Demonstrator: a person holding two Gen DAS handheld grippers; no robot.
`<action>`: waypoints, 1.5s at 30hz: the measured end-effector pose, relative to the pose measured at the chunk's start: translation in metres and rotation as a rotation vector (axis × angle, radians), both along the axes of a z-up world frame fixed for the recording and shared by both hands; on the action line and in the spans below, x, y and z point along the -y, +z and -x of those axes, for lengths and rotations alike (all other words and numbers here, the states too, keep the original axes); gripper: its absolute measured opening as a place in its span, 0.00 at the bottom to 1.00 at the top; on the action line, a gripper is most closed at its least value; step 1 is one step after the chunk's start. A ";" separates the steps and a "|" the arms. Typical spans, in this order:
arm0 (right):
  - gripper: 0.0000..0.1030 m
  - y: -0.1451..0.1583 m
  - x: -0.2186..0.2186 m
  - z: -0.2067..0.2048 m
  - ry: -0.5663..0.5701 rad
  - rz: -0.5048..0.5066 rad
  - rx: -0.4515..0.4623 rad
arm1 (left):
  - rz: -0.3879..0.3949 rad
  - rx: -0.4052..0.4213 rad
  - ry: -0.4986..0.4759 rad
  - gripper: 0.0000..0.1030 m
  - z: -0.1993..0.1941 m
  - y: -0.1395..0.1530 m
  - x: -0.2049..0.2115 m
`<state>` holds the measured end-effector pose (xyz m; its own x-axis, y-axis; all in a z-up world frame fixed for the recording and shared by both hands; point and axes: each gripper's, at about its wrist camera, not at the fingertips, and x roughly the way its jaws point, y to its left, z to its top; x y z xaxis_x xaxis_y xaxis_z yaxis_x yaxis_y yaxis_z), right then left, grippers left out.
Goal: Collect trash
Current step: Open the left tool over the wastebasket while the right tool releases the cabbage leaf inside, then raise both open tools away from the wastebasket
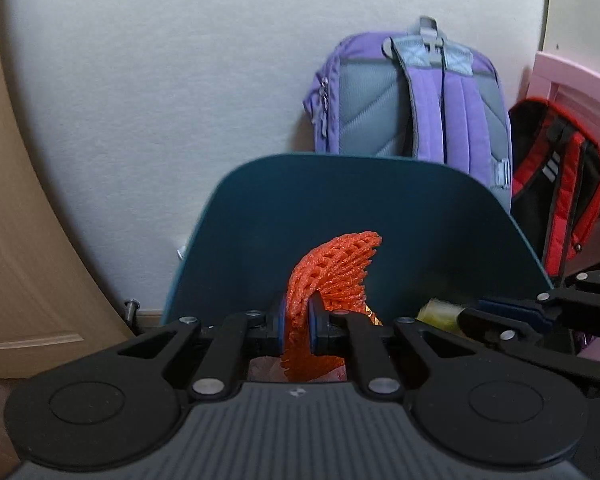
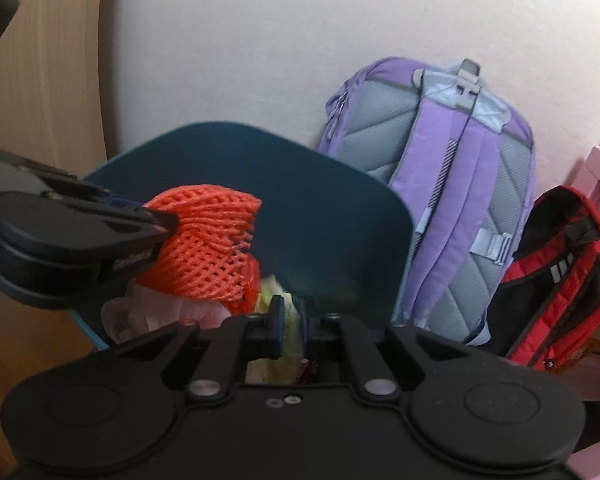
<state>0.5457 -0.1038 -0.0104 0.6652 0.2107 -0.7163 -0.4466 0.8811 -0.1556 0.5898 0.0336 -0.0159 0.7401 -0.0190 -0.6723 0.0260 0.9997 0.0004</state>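
My left gripper (image 1: 299, 322) is shut on an orange foam net (image 1: 332, 272) and holds it over the open dark teal trash bin (image 1: 400, 216). In the right wrist view the left gripper (image 2: 162, 226) comes in from the left with the net (image 2: 204, 248) above the bin (image 2: 332, 216). My right gripper (image 2: 289, 322) is shut on a yellowish-green wrapper (image 2: 288, 312) over the bin; in the left wrist view it (image 1: 466, 314) enters from the right with the wrapper (image 1: 440, 314). Pink and pale trash (image 2: 148, 312) lies inside the bin.
A purple backpack (image 1: 412, 100) leans on the white wall behind the bin, with a red and black backpack (image 1: 560, 188) to its right. A pink piece of furniture (image 1: 572, 84) stands at far right. A wooden door (image 1: 16, 240) is at left.
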 end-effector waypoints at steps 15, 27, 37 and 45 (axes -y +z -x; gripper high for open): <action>0.28 0.019 0.015 0.031 0.009 -0.059 0.043 | 0.039 -0.002 0.008 0.70 0.031 0.016 0.003; 0.49 0.061 0.042 0.097 -0.003 -0.171 0.126 | 0.025 0.133 -0.004 0.79 0.115 0.061 -0.002; 0.65 0.082 0.062 0.154 -0.001 -0.247 0.188 | 0.031 0.208 0.017 0.80 0.185 0.078 -0.004; 0.85 0.096 0.079 0.197 0.027 -0.320 0.257 | 0.019 0.279 0.031 0.81 0.239 0.088 -0.004</action>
